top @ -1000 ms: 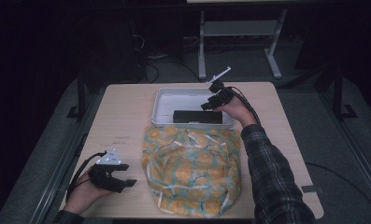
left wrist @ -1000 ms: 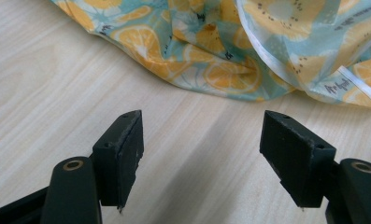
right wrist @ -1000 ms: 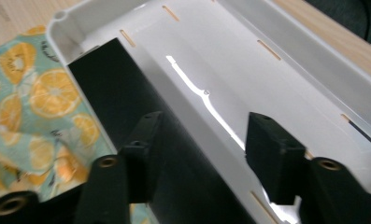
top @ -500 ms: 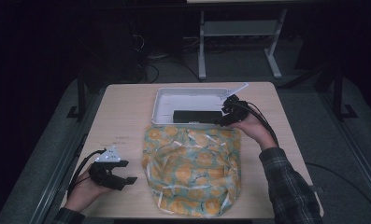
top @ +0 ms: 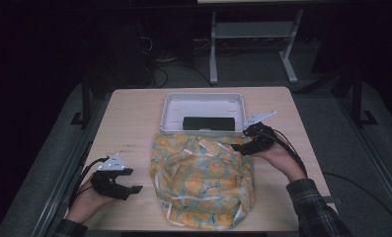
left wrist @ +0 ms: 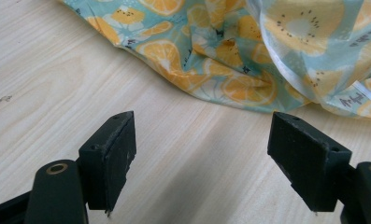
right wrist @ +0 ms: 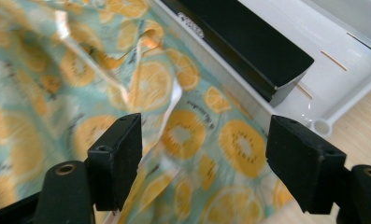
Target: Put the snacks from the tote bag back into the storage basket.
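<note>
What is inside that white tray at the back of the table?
A long black box lies inside the white tray, along its near wall. The tray floor around it looks bare. Whatever is under the box is hidden, and the fruit-print bag covers the tray's near edge.

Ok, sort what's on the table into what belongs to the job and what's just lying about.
In the job:
- fruit-print bag
- right gripper, open, at the bag's far right corner
- left gripper, open, beside the bag's left edge

Lying about:
- white tray
- black box in the tray
</note>
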Tool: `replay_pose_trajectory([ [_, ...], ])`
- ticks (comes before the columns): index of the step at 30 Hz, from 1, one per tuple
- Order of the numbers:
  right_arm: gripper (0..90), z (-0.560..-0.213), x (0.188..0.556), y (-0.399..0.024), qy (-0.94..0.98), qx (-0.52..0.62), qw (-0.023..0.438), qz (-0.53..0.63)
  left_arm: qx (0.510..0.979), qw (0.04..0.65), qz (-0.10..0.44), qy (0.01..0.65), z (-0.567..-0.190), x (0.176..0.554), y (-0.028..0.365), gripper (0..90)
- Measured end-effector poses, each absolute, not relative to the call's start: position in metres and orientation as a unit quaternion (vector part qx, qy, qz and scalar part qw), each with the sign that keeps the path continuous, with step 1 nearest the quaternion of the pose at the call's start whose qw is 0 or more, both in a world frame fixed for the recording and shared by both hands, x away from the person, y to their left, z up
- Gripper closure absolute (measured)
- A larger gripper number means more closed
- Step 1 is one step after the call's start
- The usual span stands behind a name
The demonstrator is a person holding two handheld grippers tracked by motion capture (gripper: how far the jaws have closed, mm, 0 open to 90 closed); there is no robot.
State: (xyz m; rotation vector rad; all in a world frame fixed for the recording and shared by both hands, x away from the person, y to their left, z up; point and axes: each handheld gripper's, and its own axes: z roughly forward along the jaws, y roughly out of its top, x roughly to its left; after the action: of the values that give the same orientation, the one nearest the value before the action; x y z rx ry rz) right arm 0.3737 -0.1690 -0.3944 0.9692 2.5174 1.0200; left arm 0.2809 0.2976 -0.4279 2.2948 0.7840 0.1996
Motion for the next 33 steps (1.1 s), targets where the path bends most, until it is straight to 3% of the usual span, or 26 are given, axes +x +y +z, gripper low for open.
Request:
replay_pose_trajectory([
  [7, 26.1, -0.393, 0.344, -0.188, 0.859, 0.345, 0.131, 0.356, 0.885, 0.346, 0.077, 0.303, -0.43, 0.277, 0.298, 23.2],
  [25, 21.3, -0.435, 0.278, -0.234, 0.845, 0.379, 0.135, 0.352, 0.888, 0.337, 0.076, 0.303, -0.44, 0.268, 0.298, 23.4],
  [33, 21.3, -0.44, 0.27, -0.241, 0.842, 0.389, 0.134, 0.348, 0.888, 0.338, 0.075, 0.301, -0.441, 0.271, 0.296, 23.4],
])
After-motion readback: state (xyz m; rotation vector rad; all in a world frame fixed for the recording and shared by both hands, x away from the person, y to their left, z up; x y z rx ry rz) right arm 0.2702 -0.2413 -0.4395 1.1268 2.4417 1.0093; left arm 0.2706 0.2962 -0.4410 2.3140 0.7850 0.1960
